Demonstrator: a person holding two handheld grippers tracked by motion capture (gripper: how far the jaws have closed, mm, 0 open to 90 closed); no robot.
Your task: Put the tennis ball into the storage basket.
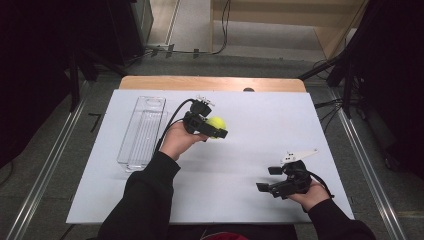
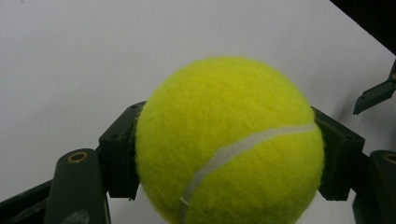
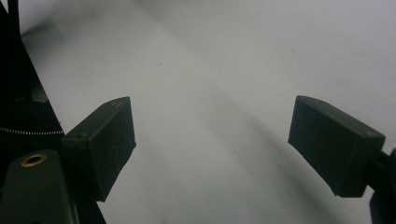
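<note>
While the left tongs [image 1: 216,128] clamp a yellow tennis ball [image 1: 217,124] from both sides, the ball sits squarely between their two black jaws, held off the white tabletop [image 1: 250,115] near its middle. Seen in the left gripper view, the ball [image 2: 229,144] bulges between the pads [image 2: 120,154], which press into its fuzzy sides, and a pale seam curves across its lower front. The person's left hand [image 1: 177,140] wraps the body of those tongs, a black cable arcs back from them over the wrist, and a dark sleeve runs down to the bottom edge of the high view. The right tongs [image 1: 267,179] are held low near the right front part of the tabletop, well apart from the ball, with their jaws standing wide apart and nothing between them; the right gripper view shows the two black pads [image 3: 105,144] spread over bare white surface. A grey three-cornered plate sticks up from the top of the right tongs, and the right hand [image 1: 312,192] grips them from behind. To the left of the left hand, a clear plastic bin [image 1: 142,131] lies lengthwise on the tabletop, close to its left edge. Beyond the white sheet a strip of wooden edge [image 1: 210,83] shows at the far side.
</note>
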